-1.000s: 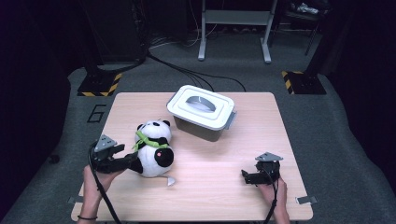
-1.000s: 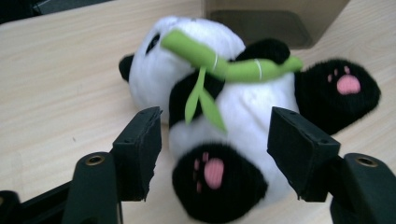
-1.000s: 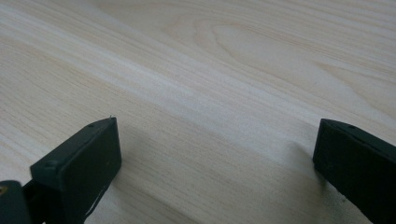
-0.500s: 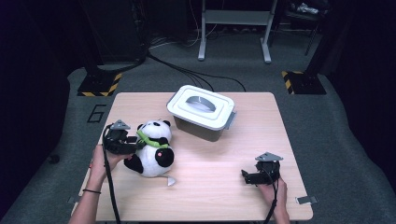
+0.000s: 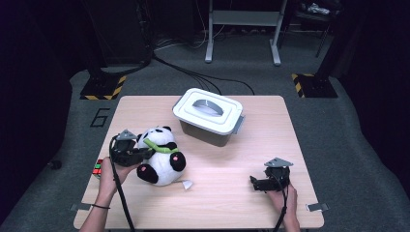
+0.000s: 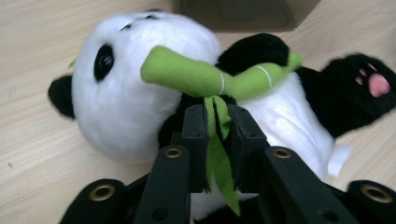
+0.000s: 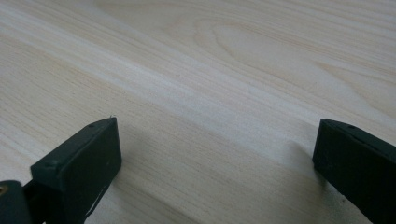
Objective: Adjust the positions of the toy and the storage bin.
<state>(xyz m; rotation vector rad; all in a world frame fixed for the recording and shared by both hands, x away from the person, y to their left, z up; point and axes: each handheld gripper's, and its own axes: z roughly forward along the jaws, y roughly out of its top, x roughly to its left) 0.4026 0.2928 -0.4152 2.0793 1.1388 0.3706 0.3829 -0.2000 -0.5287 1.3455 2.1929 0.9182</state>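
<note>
A plush panda (image 5: 162, 157) lies on the wooden table (image 5: 232, 159) left of centre, with a green bamboo stick (image 6: 205, 77) across its chest. My left gripper (image 5: 146, 152) reaches in from the panda's left, by its head. Its jaws have just been closing and now stand shut on the green felt leaf (image 6: 218, 161) that hangs from the bamboo. In the left gripper view my left gripper (image 6: 215, 112) has the leaf pinched between its pads. My right gripper (image 5: 252, 182) rests near the table's front right; in its own view my right gripper (image 7: 215, 149) is open over bare wood.
A grey lidded box (image 5: 209, 116) with a handle in its white lid stands behind the panda at the table's middle back. A colour cube (image 5: 98, 169) lies at the left edge by my left hand. The panda's small white tag (image 5: 186, 184) rests on the wood.
My left gripper has moved from the panda's lower left side up toward its head and neck, and its jaws have come together on the green leaf. The right gripper has stayed put.
</note>
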